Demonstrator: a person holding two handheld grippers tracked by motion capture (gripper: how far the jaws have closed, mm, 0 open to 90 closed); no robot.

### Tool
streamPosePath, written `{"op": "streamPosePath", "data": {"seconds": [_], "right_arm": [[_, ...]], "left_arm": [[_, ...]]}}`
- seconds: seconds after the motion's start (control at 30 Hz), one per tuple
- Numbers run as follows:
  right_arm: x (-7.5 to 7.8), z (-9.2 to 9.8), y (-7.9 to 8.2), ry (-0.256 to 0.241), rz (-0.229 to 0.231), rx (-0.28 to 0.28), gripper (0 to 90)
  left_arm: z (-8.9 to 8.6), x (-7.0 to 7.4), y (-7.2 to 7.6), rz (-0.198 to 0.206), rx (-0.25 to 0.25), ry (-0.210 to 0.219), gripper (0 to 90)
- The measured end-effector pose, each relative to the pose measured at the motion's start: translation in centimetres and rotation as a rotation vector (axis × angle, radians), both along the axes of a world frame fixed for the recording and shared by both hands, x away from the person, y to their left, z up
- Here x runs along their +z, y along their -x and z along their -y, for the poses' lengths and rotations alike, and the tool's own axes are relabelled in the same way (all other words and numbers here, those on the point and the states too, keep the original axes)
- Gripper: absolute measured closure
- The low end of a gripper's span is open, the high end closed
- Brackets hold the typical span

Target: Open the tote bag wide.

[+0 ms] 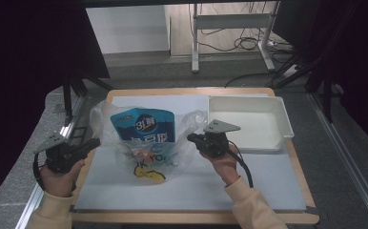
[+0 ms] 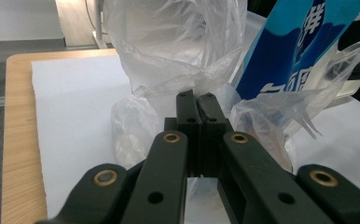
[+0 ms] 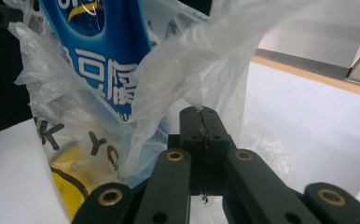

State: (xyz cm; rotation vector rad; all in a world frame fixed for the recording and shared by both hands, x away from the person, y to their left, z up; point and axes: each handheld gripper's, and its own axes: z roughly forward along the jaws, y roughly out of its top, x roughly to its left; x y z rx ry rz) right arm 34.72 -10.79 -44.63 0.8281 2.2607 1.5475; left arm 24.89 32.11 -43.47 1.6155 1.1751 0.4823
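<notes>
high view first: my landmark is the clear plastic bag, which sits on the white mat covering the wooden table. beyond the table lie a grey floor and the legs of a white desk with loose cables under it; dark curtains close the room on either side. just right of the bag, at the mat's far corner, stands a white tray with nothing in it.

inside the bag a blue snack pouch stands upright, its top poking out of the mouth. my left gripper is at the bag's left edge, and in the left gripper view its jaws are pressed together with a pinch of film between them. my right gripper is at the bag's right edge, jaws likewise clamped on the film.

i judge the film to be thin, limp and slippery, likely to stretch or tear if i pull hard, so the gathered edges near the mouth are the places to hold. the pouch looks light and crinkly, stiffer than the bag, and could tip if the mouth sags.
</notes>
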Motion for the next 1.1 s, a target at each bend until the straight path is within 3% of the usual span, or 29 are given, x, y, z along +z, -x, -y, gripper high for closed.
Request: {"op": "streamPosePath", "data": {"seconds": [0.53,1.1], "right_arm": [[-1.4,-0.2,-0.1,0.033,-0.034,-0.002,88.8],[-2.9,-0.6,0.1,0.071,-0.068,0.006,88.7]], "left_arm": [[0.1,-0.9,-0.2,-0.025,-0.011,-0.007,89.6],[-0.2,-2.8,0.1,-0.081,-0.024,-0.001,89.6]]}}
